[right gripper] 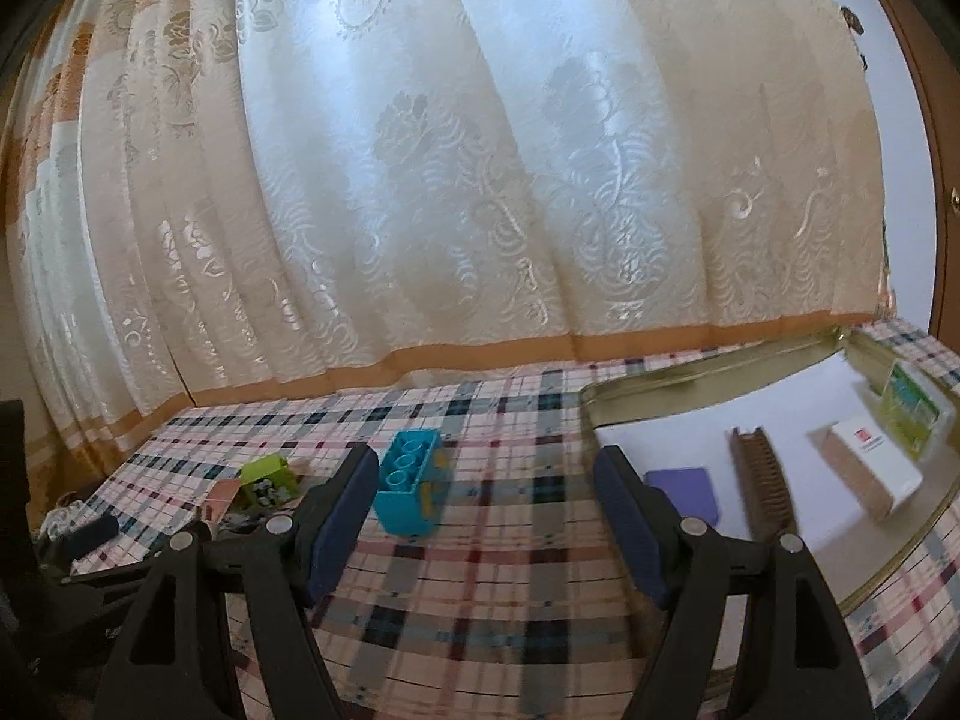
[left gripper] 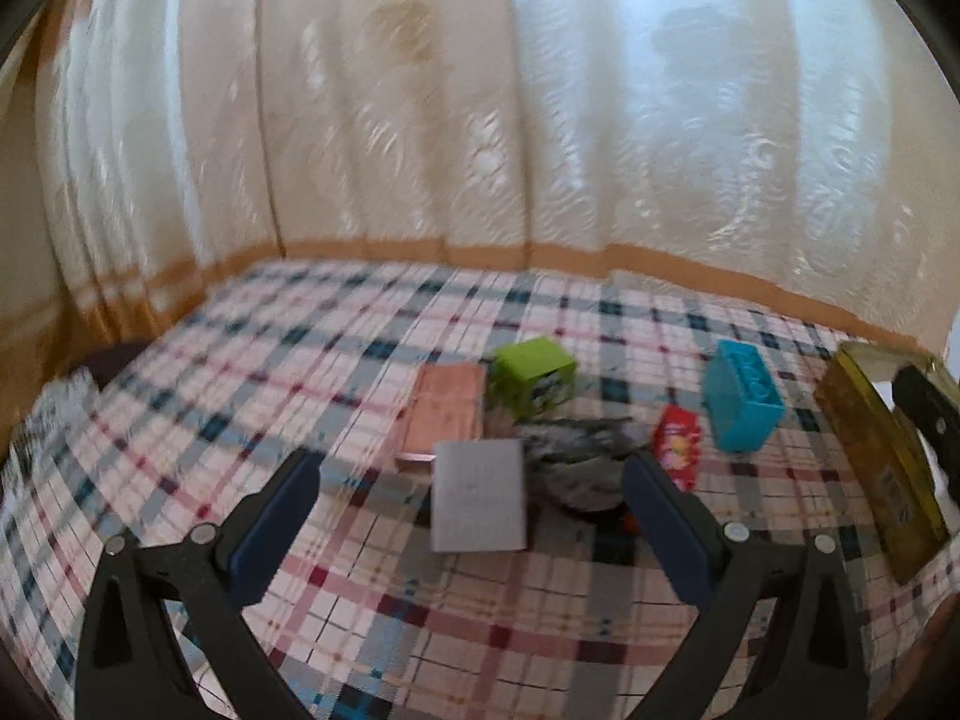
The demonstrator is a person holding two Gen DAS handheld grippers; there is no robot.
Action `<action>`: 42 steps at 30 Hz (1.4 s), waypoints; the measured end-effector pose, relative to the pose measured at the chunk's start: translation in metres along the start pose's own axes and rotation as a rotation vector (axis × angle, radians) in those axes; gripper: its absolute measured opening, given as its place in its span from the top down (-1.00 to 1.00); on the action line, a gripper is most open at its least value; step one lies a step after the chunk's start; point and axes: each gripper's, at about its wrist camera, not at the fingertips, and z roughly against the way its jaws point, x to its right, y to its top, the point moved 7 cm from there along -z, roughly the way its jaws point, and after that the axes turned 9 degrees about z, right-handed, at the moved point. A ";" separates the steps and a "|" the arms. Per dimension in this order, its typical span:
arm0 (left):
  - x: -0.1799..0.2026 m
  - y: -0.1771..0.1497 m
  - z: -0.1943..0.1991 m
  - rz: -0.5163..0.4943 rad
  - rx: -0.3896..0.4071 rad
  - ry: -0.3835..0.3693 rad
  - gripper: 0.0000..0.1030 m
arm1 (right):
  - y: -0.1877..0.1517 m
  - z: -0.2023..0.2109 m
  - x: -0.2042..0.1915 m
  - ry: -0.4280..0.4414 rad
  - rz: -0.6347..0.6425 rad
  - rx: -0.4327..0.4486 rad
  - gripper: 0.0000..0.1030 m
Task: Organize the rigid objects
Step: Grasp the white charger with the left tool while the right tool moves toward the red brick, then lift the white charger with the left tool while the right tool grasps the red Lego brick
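Observation:
On the plaid tablecloth [left gripper: 300, 360] lie a white card [left gripper: 479, 495], a pink-brown box [left gripper: 447, 408], a green cube [left gripper: 531, 375], a blue toy brick [left gripper: 743, 396], a red packet [left gripper: 678, 441] and a dark grey heap [left gripper: 579, 462]. My left gripper [left gripper: 474, 516] is open and empty, just short of the white card. My right gripper [right gripper: 486, 492] is open and empty; the blue brick [right gripper: 408, 489] lies just beyond its left finger. The gold tin tray [right gripper: 690, 375] on the right holds a purple card [right gripper: 684, 489], a brown comb [right gripper: 765, 480], a white box [right gripper: 870, 468] and a green box [right gripper: 912, 408].
A cream patterned curtain [right gripper: 480, 180] hangs along the table's far edge. The tin's gold side [left gripper: 870, 450] stands at the right in the left wrist view, with the other gripper's black finger [left gripper: 927, 408] above it. The green cube [right gripper: 270, 474] sits far left in the right wrist view.

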 end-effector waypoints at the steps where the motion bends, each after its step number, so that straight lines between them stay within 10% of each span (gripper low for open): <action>1: -0.005 -0.001 -0.003 0.022 -0.016 0.000 -0.98 | -0.001 -0.002 -0.003 0.008 -0.005 -0.008 -0.47; 15: -0.026 -0.015 -0.036 0.134 -0.187 0.001 -0.61 | -0.012 -0.008 -0.030 0.130 0.020 -0.085 -0.47; 21: -0.011 -0.020 -0.042 0.071 -0.236 -0.037 0.28 | -0.017 -0.011 -0.034 0.150 0.017 -0.121 -0.47; 42: -0.034 0.009 0.001 0.136 0.033 0.001 0.28 | -0.047 -0.049 -0.111 0.280 0.190 -0.351 -0.47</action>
